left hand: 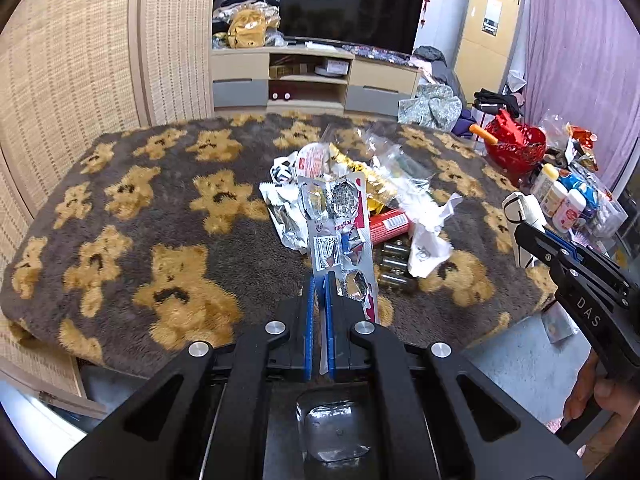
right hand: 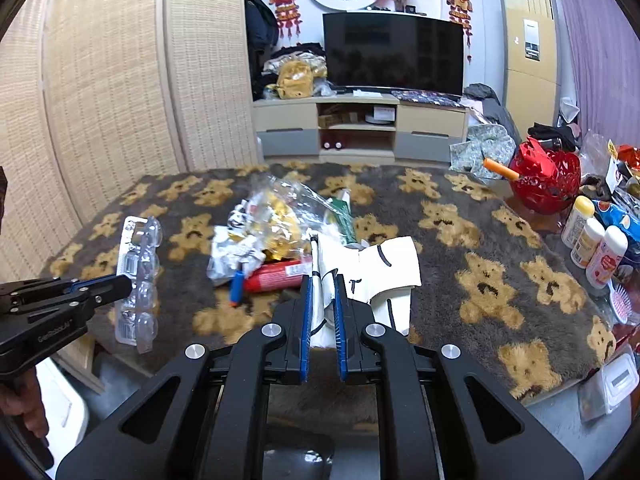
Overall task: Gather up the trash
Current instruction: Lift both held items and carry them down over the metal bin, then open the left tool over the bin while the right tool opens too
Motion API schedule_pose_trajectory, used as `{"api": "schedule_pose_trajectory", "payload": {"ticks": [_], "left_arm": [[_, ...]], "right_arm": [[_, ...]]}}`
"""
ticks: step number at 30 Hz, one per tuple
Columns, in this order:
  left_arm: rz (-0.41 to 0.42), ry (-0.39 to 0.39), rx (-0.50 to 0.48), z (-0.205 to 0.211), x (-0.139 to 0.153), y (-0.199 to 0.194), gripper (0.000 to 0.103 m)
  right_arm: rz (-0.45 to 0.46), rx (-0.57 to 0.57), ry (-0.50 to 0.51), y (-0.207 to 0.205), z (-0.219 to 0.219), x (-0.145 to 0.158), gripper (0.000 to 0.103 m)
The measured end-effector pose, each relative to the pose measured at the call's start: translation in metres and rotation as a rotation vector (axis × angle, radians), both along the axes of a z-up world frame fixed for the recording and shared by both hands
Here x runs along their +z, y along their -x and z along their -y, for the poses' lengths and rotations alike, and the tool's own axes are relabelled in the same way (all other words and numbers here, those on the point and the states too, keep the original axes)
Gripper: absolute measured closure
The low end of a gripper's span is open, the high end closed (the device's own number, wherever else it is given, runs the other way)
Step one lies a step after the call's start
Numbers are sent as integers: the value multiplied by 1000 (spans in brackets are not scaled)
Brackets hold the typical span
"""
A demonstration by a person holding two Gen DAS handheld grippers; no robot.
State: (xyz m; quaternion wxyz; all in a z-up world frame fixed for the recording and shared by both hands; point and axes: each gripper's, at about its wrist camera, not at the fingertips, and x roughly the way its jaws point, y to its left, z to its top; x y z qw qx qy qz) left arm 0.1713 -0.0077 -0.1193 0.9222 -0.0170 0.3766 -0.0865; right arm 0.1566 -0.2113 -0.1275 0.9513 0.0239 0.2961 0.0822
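In the left wrist view we see the left gripper (left hand: 320, 280) clamped on one blister pack (left hand: 340, 224), which stands up from its two blue pads above the bear blanket (left hand: 160, 208). The pack shows a barcode label and torn foil pockets. Beyond it, near the middle of the blanket, lies one trash pile (left hand: 360, 176): crumpled foil, clear and gold wrappers, one red tube (left hand: 390, 224) and one torn white paper (left hand: 430, 240). Just near of the tube lie what look like batteries (left hand: 394, 268); we cannot count them. At the right edge the right gripper (left hand: 520, 220) holds one folded white paper piece (left hand: 524, 208), and a hand (left hand: 592, 396) grips its handle. Far right stand one red basket (left hand: 516, 148) and three white bottles (left hand: 560, 200).

In the right wrist view we see the right gripper (right hand: 322, 280) squeezed on the white paper piece (right hand: 384, 272), which spreads to the right of the two pads. At the left the left gripper (right hand: 124, 286) holds the blister pack (right hand: 138, 280) off the blanket's (right hand: 460, 320) left edge. The pile (right hand: 272, 232) lies mid-blanket, with the red tube (right hand: 276, 276) and one blue stick (right hand: 236, 284) at its near side. On the right we count three bottles (right hand: 592, 240), one basket (right hand: 548, 184) and one pink brush (right hand: 620, 304). One television (right hand: 394, 52) stands far back.
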Motion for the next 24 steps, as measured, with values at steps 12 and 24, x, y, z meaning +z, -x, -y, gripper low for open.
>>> {"api": "schedule_pose_trajectory", "payload": {"ticks": [12, 24], "left_arm": [[-36, 1, -61, 2, -18, 88, 99], [-295, 5, -128, 16, -125, 106, 99]], "right_arm": [[-135, 94, -76, 74, -13, -18, 91], [-406, 87, -121, 90, -24, -121, 91]]}}
